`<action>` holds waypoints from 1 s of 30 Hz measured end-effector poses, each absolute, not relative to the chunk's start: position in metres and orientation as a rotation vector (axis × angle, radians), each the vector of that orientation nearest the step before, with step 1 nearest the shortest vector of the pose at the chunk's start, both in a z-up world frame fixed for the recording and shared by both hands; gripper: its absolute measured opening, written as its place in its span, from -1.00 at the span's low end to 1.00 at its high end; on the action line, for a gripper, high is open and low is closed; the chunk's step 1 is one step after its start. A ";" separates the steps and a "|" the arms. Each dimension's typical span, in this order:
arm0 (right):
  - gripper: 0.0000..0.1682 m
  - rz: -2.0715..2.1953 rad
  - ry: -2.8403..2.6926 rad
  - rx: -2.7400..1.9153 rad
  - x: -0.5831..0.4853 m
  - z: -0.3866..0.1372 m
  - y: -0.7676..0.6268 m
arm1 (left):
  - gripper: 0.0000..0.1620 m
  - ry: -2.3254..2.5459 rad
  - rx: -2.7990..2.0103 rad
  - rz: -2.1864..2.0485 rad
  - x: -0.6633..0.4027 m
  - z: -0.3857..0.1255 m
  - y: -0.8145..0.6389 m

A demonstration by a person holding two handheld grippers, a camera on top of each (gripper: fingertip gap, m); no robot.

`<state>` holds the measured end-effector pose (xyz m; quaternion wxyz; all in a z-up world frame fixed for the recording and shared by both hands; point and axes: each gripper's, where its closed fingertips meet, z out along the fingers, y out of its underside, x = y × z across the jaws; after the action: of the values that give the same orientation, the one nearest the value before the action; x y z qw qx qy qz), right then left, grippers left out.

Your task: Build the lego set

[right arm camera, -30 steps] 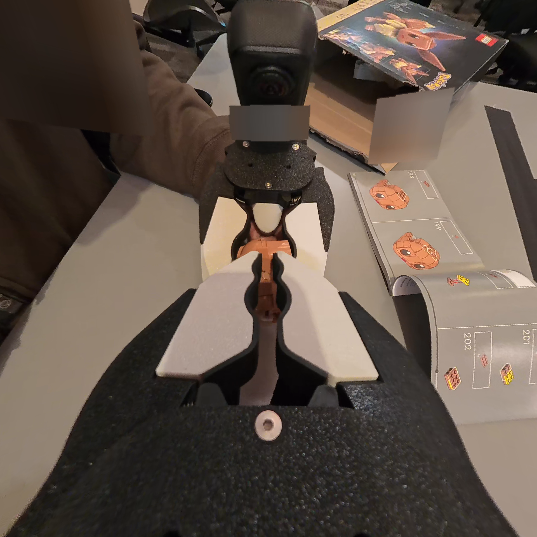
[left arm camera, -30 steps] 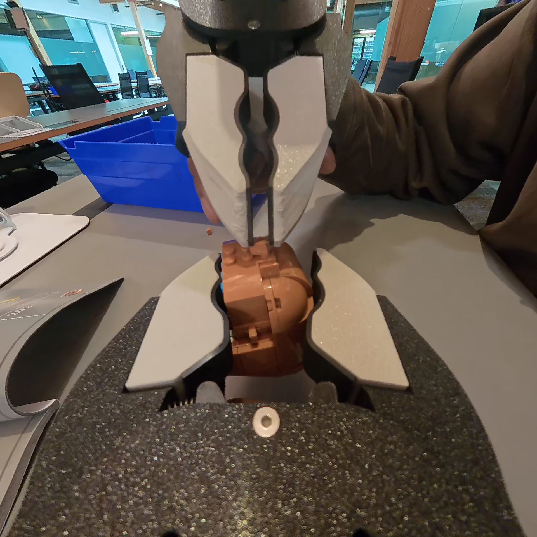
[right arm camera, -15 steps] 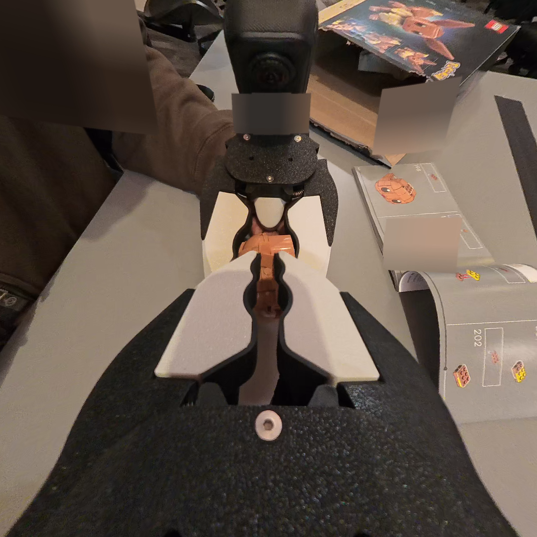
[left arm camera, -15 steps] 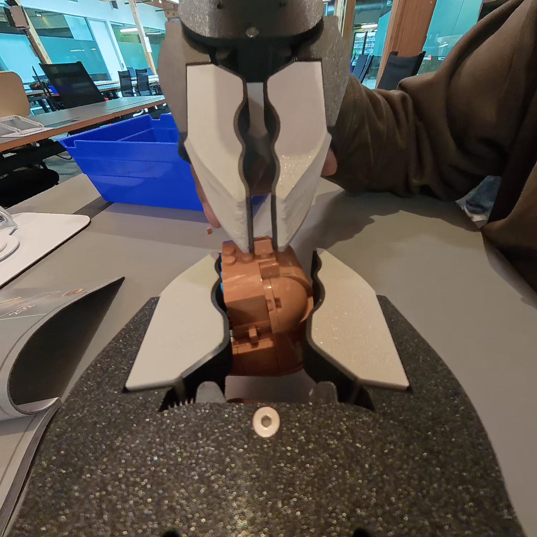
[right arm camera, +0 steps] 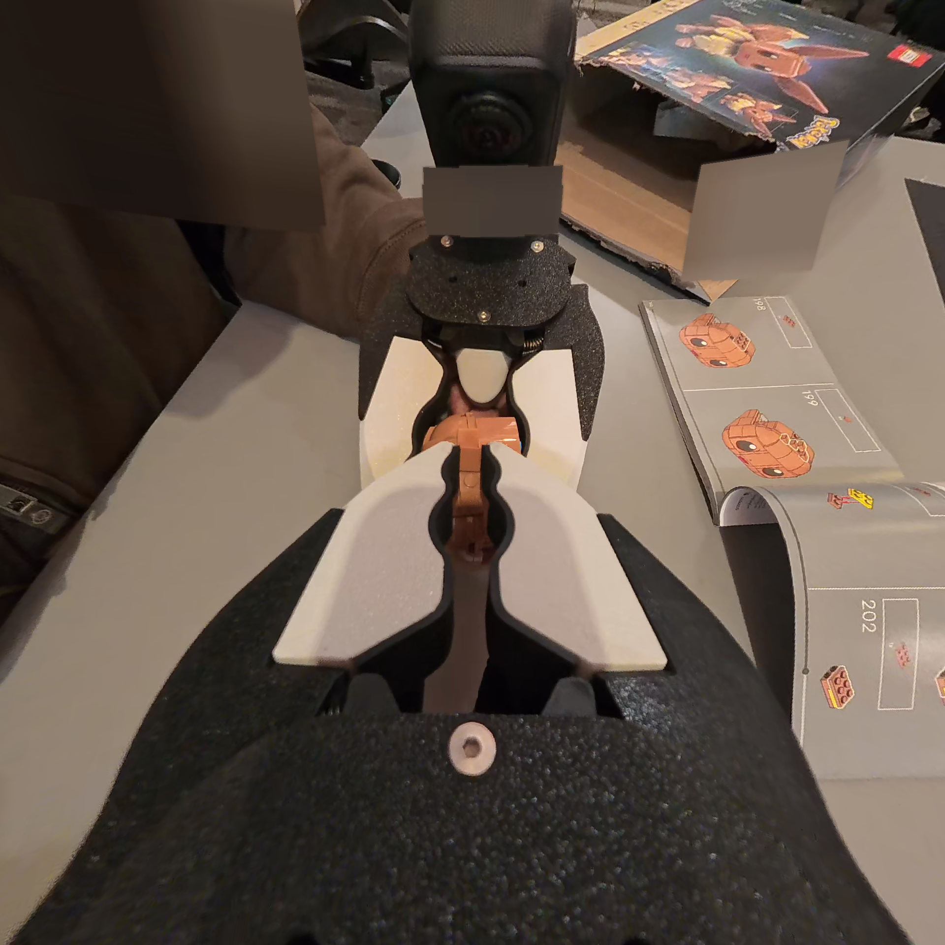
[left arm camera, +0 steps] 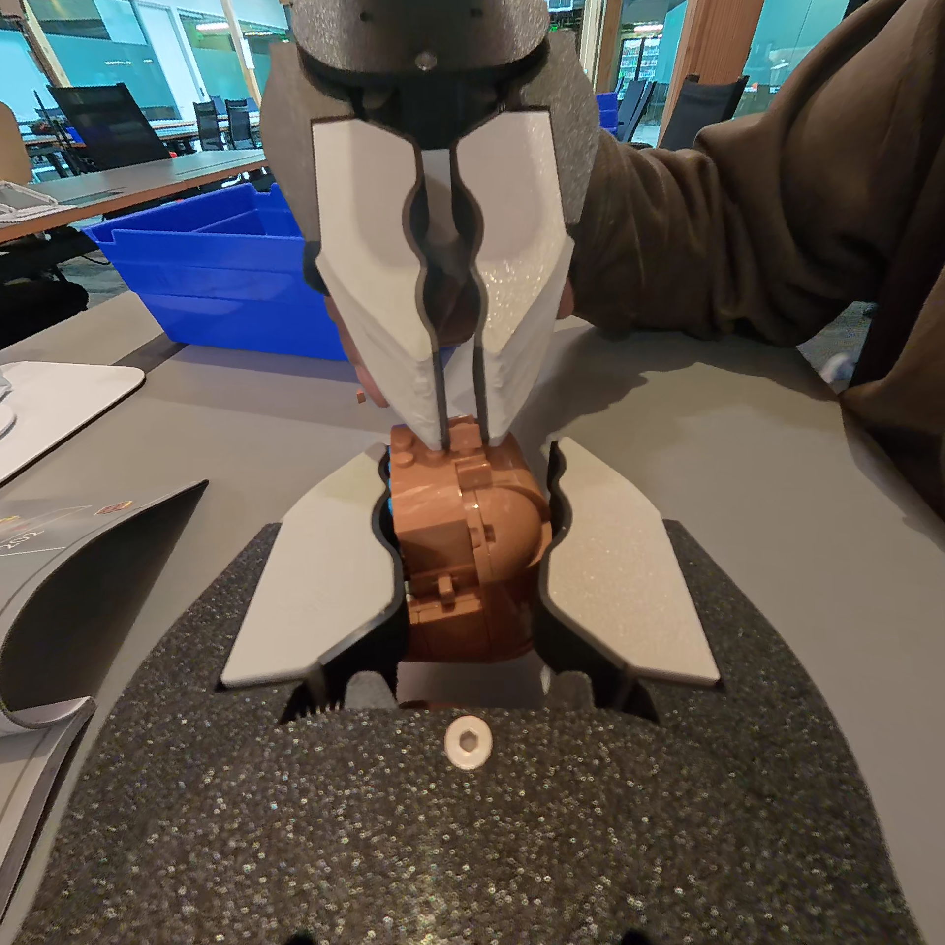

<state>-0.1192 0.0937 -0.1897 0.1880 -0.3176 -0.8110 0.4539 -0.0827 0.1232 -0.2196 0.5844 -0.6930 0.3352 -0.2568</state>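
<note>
- brown lego build [left arm camera: 463, 552], rounded chunk with studs on its far top edge, is held off the table [left arm camera: 716, 434] between the two white fingers of the left tongs [left arm camera: 465, 511], which clamp its sides
- its long axis runs forward along the left fingers; the studded end points away from the left wrist camera, toward the right tongs
- small brown piece [left arm camera: 463, 434] sits right at that studded end, pinched between the tips of the right tongs [left arm camera: 462, 440], which are nearly shut on it
- key relation: right tongs come in from straight opposite, tips down onto the far top corner of the build, so the press direction is roughly down and in against the left grip
- in the right wrist view the same piece [right arm camera: 468, 480] shows in the narrow slot of the right tongs [right arm camera: 468, 450], with the build [right arm camera: 473, 429] just beyond, in the left tongs
- whether the piece is fully seated on the studs is hard to tell; the fingertips cover the joint
- right tongs are the nearer to the joint; left only steadies
- outward: open instruction booklet [right arm camera: 767, 409] on the table at one side, set box [right arm camera: 741, 76] beyond it, blue bin [left arm camera: 215, 276] behind the right tongs, brown sleeve [left arm camera: 741, 230] holding them
</note>
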 end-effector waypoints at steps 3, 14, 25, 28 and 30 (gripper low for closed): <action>-0.91 1.307 -2.270 -0.882 -0.120 -0.190 0.094 | -0.30 0.777 -1.620 -0.600 -0.083 -0.220 0.124; -0.91 1.348 -2.280 -0.824 -0.117 -0.193 0.092 | -0.30 0.805 -1.638 -0.594 -0.081 -0.223 0.122; -0.91 1.263 -2.300 -0.855 -0.118 -0.198 0.096 | -0.30 0.794 -1.686 -0.559 -0.083 -0.229 0.125; -0.91 1.274 -2.304 -0.841 -0.117 -0.198 0.094 | -0.31 0.805 -1.683 -0.558 -0.082 -0.229 0.124; -0.91 1.319 -2.303 -0.820 -0.115 -0.198 0.093 | -0.30 0.817 -1.674 -0.563 -0.081 -0.229 0.123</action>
<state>-0.1155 0.0929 -0.1977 0.1809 -0.2902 -0.8153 0.4672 -0.0809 0.1225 -0.2291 0.5626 -0.7112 0.3470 -0.2392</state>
